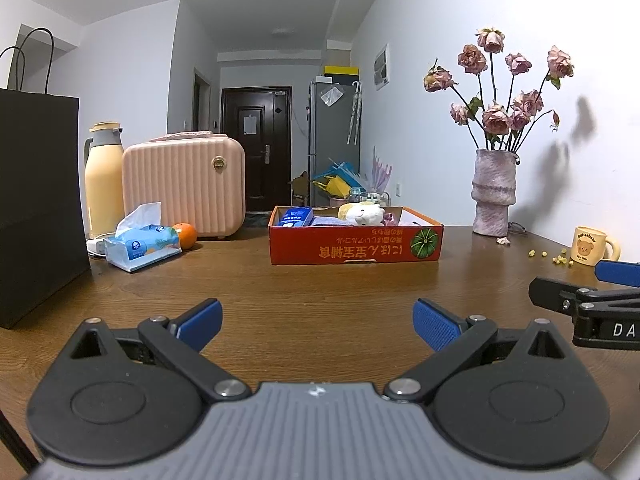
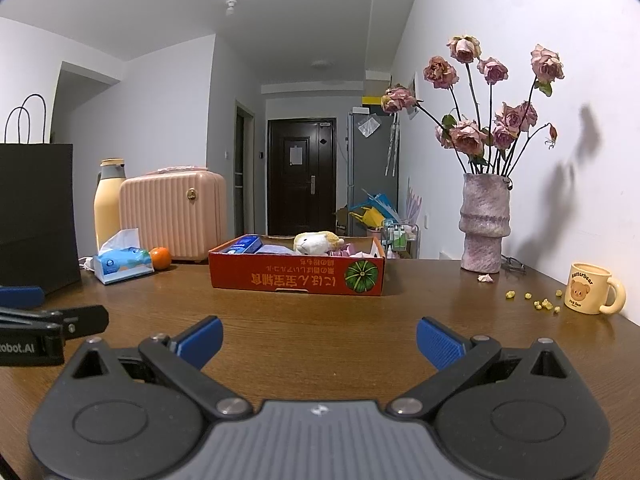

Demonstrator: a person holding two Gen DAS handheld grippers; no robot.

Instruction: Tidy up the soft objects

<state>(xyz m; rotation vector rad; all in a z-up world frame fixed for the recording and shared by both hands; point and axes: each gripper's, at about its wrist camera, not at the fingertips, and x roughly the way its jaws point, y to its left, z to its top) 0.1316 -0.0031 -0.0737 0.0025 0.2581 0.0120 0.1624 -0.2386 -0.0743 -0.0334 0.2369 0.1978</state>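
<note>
Left gripper: jaws spread wide, blue pads bare, nothing between them, held low over the wooden table and not visibly touching it. Right gripper: likewise wide open and empty, level with its partner and just beside it; each shows at the edge of the other's view. Red cardboard box: shallow tray with a pumpkin print, well ahead of both tools near the table's middle, already holding a white plush toy, a blue packet, a pale folded cloth and something pink, too small to identify. Tissue pack: soft item outside the box, to its left beside an orange. Step in hand, by judgement: either the tissue pack remains to be collected, or the tidying is finished. If collecting, approach with the left gripper, pinch the pack across its narrow body rather than the loose tissue, squeeze lightly, and steer clear of the orange and the cream flask.
</note>
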